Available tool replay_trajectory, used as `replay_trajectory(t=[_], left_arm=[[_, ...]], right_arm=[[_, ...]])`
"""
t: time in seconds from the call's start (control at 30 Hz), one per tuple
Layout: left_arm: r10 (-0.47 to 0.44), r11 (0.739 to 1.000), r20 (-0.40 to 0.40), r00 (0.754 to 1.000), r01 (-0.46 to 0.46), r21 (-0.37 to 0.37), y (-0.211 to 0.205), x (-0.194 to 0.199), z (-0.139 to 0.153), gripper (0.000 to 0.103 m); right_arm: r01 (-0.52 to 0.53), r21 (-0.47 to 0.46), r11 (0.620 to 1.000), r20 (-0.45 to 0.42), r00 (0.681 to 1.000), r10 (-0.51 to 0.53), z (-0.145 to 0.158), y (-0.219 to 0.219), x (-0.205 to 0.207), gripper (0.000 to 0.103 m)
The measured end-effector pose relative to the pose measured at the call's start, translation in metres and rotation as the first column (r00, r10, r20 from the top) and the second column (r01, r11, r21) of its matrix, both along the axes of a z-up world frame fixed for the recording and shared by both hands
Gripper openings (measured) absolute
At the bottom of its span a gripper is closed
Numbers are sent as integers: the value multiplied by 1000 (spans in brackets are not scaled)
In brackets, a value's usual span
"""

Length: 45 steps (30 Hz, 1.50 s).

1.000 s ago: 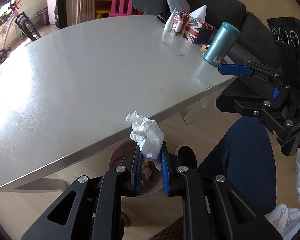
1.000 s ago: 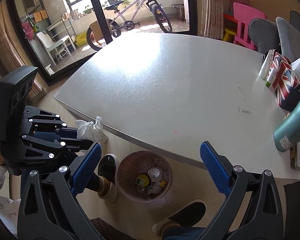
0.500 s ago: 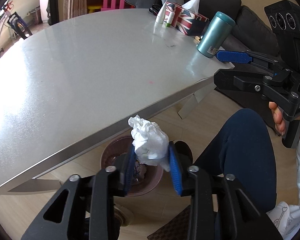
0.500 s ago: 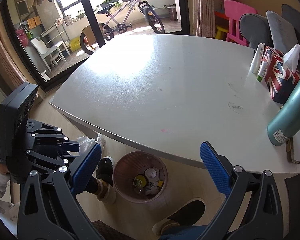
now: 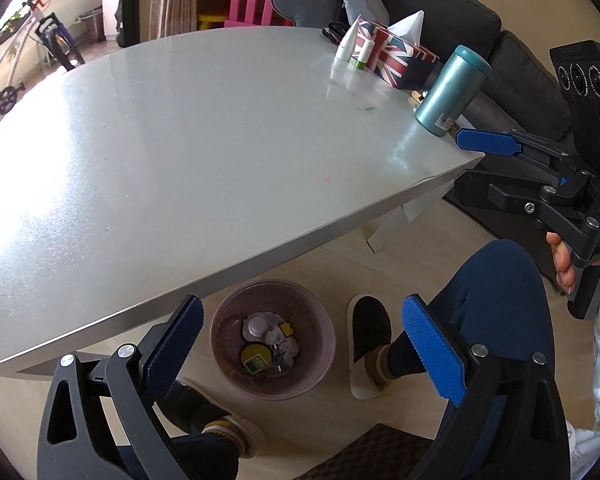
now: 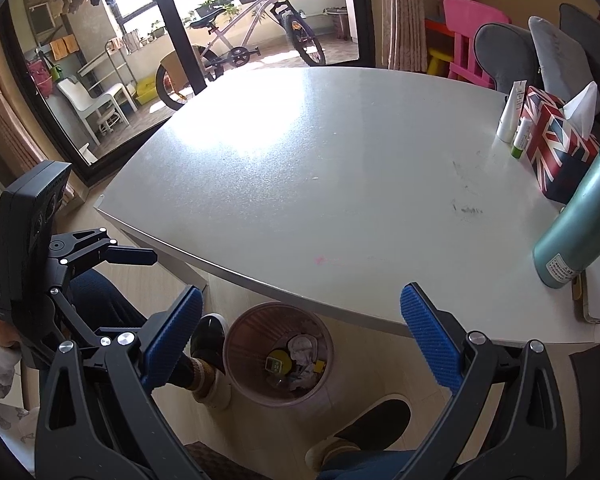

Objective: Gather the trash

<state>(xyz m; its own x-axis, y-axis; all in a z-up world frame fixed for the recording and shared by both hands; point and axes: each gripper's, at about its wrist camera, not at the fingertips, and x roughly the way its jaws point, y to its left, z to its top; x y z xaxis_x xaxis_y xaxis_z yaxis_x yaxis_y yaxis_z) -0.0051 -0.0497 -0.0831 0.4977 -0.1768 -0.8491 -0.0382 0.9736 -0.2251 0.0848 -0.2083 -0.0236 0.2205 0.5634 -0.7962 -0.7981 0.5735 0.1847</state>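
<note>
My left gripper (image 5: 300,312) hangs over a round pinkish trash bin (image 5: 320,372) on the floor under the table edge. Its jaws are opening, spread wide, with nothing between them. A crumpled white tissue (image 6: 304,350) lies inside the bin (image 6: 252,328) among other scraps and a yellow disc. My right gripper (image 6: 300,300) is open and empty, held above the same bin from the other side. One of its blue fingers (image 5: 488,142) shows at the right of the left wrist view, by the table corner.
The grey table (image 5: 180,140) carries a teal tumbler (image 5: 452,92), a Union Jack tissue box (image 5: 392,52) and two small tubes (image 5: 346,42) at its far right. A person's slippered feet (image 5: 368,344) flank the bin. A dark sofa, a pink chair and a bicycle stand beyond.
The left gripper's jaws spread apart and the crumpled tissue dropped from them into the bin. The right gripper stayed open.
</note>
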Motion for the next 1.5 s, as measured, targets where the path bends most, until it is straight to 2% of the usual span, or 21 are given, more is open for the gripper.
replay_trajectory(t=[0.23,0.43,0.8,1.13,1.5], left_arm=[[41,999,20,999,-42,21,16,-5,11,96],[113,992,53,992,-115,46,41,-7,25,96],[182,975,139,973,-196,100,84,0,64,96],[150,979,197,969,-173,105,99,11,90,97],[154,984,174,973,-167,60,106,14,83,97]], right_arm=[[2,9,1000,19,1000,-2,6,5,1,98],[4,11,1000,49,999,-4,17,15,10,98],[-10,30,1000,121,993,6,48,38,33,99],[-31,60,998,116,993,24,58,46,47,99],[-48,70,996,118,992,40,62,43,50,99]])
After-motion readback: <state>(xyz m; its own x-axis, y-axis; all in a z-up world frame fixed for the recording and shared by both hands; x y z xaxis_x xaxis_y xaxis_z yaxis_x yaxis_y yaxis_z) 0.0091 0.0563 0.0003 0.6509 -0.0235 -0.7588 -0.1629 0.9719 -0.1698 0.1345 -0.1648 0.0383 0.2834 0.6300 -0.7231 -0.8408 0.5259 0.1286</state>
